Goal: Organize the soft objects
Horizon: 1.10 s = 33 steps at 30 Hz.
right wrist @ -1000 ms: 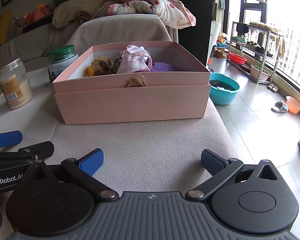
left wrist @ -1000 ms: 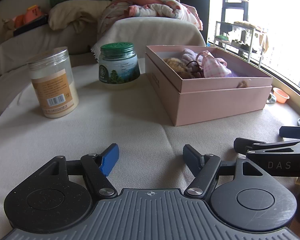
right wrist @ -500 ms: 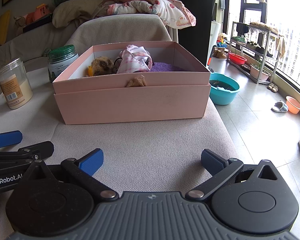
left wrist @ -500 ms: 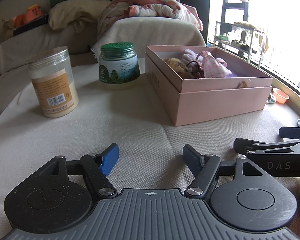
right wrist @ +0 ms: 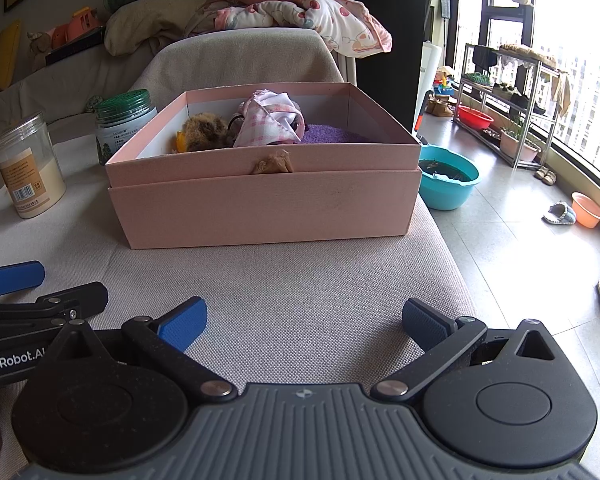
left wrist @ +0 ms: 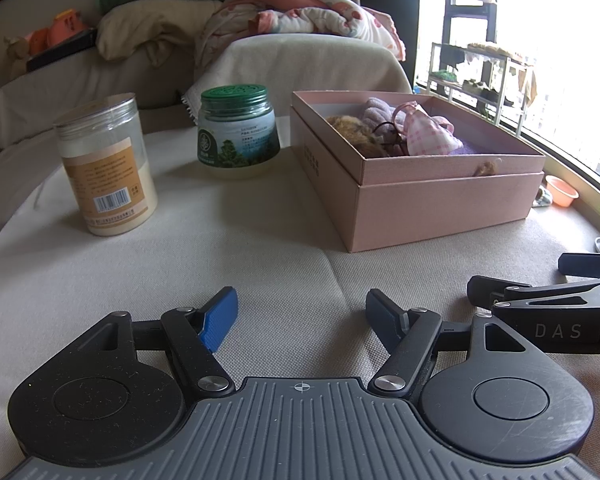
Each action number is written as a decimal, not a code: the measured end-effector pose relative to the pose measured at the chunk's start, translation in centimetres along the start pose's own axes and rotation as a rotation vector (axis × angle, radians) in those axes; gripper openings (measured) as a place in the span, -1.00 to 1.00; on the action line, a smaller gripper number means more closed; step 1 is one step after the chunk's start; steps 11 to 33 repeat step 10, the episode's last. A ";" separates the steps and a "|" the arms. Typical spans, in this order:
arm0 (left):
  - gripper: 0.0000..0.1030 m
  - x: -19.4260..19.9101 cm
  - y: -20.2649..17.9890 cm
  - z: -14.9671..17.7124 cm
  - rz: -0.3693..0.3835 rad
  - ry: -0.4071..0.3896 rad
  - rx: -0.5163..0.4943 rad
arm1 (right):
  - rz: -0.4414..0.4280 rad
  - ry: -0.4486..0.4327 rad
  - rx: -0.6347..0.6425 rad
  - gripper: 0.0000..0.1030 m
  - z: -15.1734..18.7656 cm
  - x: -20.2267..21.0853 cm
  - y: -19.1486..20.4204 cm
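Observation:
An open pink box stands on the beige cloth-covered table. Inside lie a brown plush toy, a pink checked cloth pouch and a purple fuzzy item. A small brown tuft hangs over the box's front rim. My left gripper is open and empty, low over the table in front of the box. My right gripper is open and empty, beside it to the right; its arm shows in the left wrist view.
A clear jar with white powder and a green-lidded jar stand left of the box. A sofa with pillows and a blanket lies behind. The table's right edge drops to a floor with a teal basin.

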State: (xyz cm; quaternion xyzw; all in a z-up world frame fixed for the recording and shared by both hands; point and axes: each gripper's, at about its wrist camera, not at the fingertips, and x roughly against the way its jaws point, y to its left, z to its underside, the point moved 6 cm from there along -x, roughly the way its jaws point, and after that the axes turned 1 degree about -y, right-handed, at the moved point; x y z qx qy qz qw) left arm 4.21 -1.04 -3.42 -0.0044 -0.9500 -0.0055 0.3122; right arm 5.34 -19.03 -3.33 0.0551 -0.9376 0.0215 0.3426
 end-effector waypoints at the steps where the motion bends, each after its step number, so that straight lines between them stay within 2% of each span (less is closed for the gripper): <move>1: 0.48 0.0 0.0 0.0 -0.001 0.000 0.000 | 0.000 0.000 0.000 1.00 0.0 0.0 0.0; 33: 0.47 0.0 -0.1 0.0 0.000 0.000 0.001 | 0.000 0.000 0.000 1.00 0.0 0.0 0.0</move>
